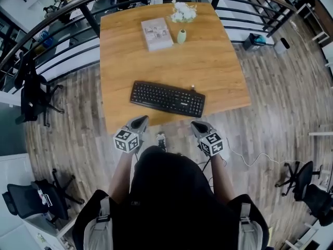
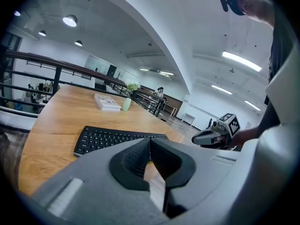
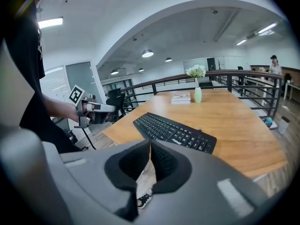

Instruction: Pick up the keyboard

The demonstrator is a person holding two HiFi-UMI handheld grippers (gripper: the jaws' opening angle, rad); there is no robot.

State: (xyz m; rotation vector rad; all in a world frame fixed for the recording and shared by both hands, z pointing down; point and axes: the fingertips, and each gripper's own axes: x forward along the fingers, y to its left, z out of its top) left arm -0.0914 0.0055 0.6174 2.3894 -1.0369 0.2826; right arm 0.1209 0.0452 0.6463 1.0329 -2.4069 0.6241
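Note:
A black keyboard (image 1: 167, 98) lies near the front edge of the wooden table (image 1: 208, 61), slightly askew. It also shows ahead of the jaws in the left gripper view as the keyboard (image 2: 112, 138) and in the right gripper view as the keyboard (image 3: 173, 131). My left gripper (image 1: 141, 121) hovers just off the table's front edge, below the keyboard's left end, shut and empty. My right gripper (image 1: 197, 125) hangs off the edge below the keyboard's right end, also shut with nothing held. Each gripper sees the other: the right gripper (image 2: 206, 136) and the left gripper (image 3: 107, 108).
At the table's far side lie a book (image 1: 156, 34), a small green vase (image 1: 181, 36) and white flowers (image 1: 183, 11). A black railing (image 1: 62, 33) curves behind the table. Office chairs (image 1: 36, 95) stand on the wooden floor at left and right (image 1: 304, 184).

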